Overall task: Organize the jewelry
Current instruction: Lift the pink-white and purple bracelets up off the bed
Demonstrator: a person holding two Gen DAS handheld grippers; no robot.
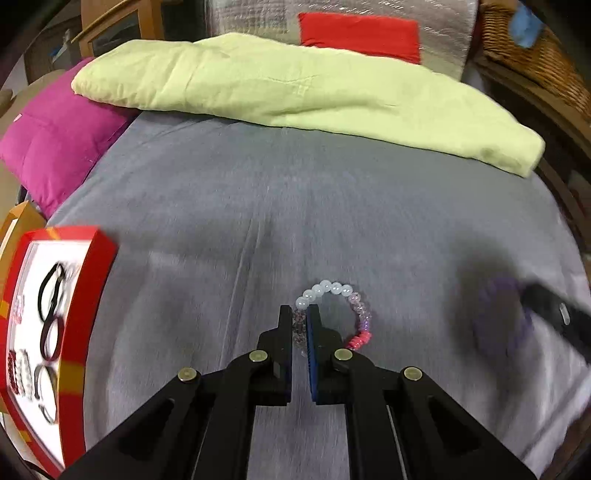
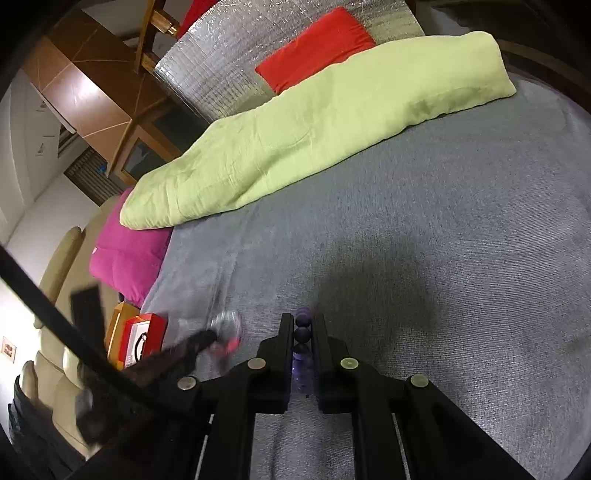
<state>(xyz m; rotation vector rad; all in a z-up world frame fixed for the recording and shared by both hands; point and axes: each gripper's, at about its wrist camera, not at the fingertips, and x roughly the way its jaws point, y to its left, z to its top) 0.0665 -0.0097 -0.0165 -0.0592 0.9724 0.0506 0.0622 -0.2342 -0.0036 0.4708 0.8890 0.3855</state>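
Observation:
On the grey bedspread (image 1: 258,206) my left gripper (image 1: 299,321) is shut on a beaded bracelet (image 1: 334,288) of white, clear pink and coral beads; one side of the loop sits between the pads and the rest lies on the cloth. My right gripper (image 2: 303,321) is shut on a dark purple beaded bracelet (image 2: 303,334). In the left wrist view the right gripper (image 1: 554,314) shows blurred at the right with the purple bracelet (image 1: 506,314). A red jewelry box (image 1: 98,280) with a white inside holds several dark rings and bracelets at the left.
A folded light green blanket (image 1: 295,92) lies across the far side of the bed, with a magenta cushion (image 1: 55,147) at its left and a red pillow (image 1: 358,33) behind. A wicker basket (image 1: 535,48) stands at the far right. A beige sofa (image 2: 55,314) is beyond the bed's left edge.

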